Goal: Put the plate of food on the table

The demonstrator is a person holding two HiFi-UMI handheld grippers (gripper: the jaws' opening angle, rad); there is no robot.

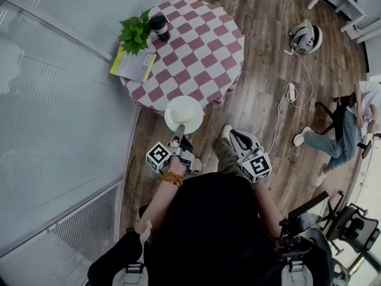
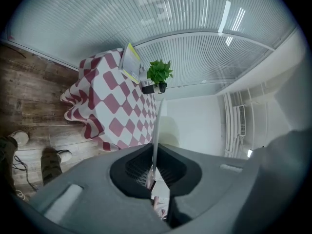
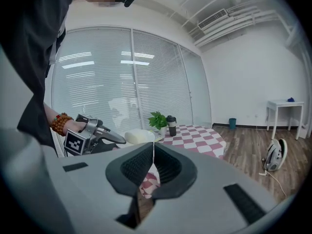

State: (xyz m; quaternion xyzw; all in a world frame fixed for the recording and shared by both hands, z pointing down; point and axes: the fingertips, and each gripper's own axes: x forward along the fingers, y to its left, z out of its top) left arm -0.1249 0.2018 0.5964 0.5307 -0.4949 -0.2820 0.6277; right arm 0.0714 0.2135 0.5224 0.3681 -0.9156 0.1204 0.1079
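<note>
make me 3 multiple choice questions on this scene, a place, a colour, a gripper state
1. Where is the plate? A at the near edge of the table B at its far edge C at its middle
2. The table's checks are: A blue and white B red and white C green and yellow
3. The right gripper is: A open wide B shut on the plate C shut, empty
1 A, held at the near rim by the left gripper; 2 B, red and white squares; 3 C, jaws together, nothing between.
</note>
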